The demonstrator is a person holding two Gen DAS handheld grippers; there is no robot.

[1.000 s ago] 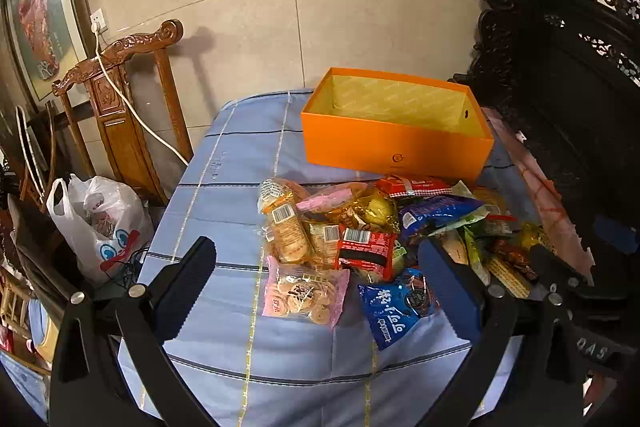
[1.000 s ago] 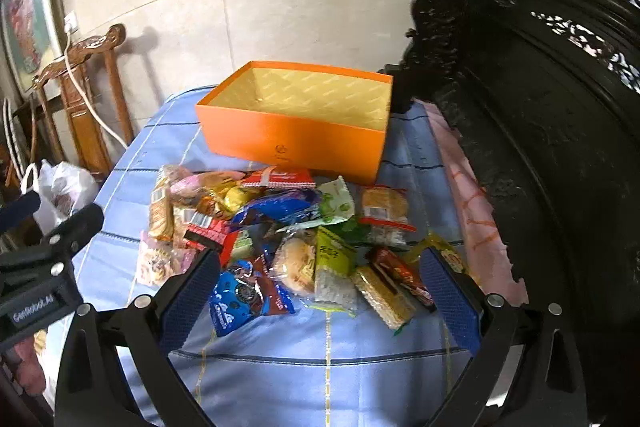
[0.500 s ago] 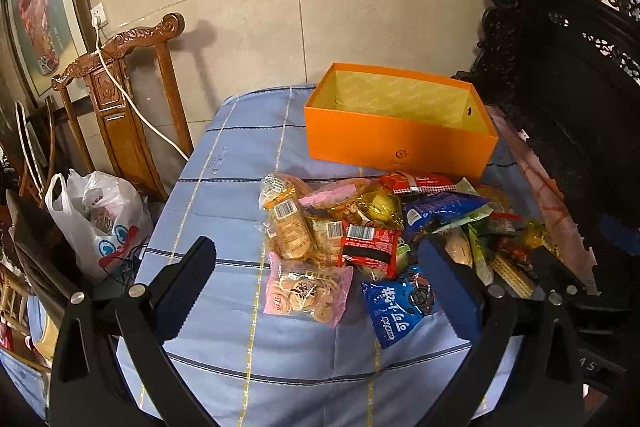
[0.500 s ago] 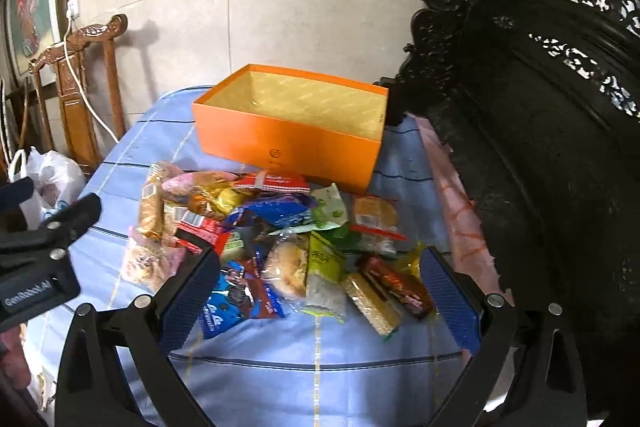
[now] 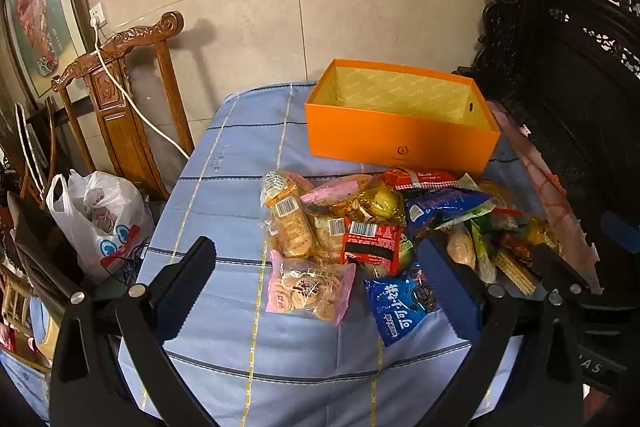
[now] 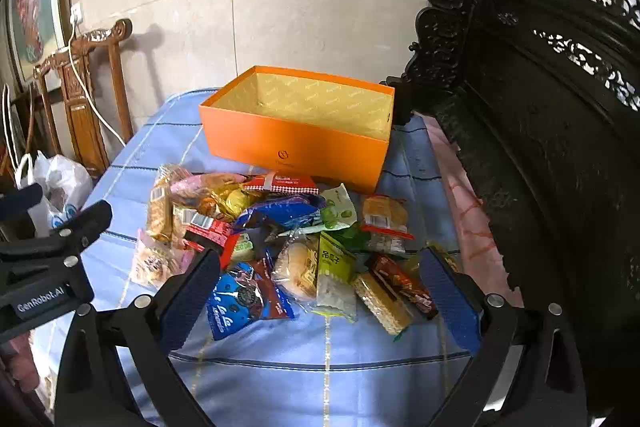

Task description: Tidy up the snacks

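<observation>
Blue-clothed table [image 5: 224,195]: orange box [image 5: 400,143], snack pile [image 5: 360,227].

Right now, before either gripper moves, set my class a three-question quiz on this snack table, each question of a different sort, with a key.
1. True or false: the orange box already holds several snacks.
2. Multiple choice: the pink bag of round biscuits lies A) inside the box, B) on the blue cloth at the near left edge of the pile, C) on the wooden chair.
3. Short answer: what state are the left gripper and right gripper in?

Key
1. False; no snack shows inside it.
2. B.
3. Both are open and hold nothing.
</observation>
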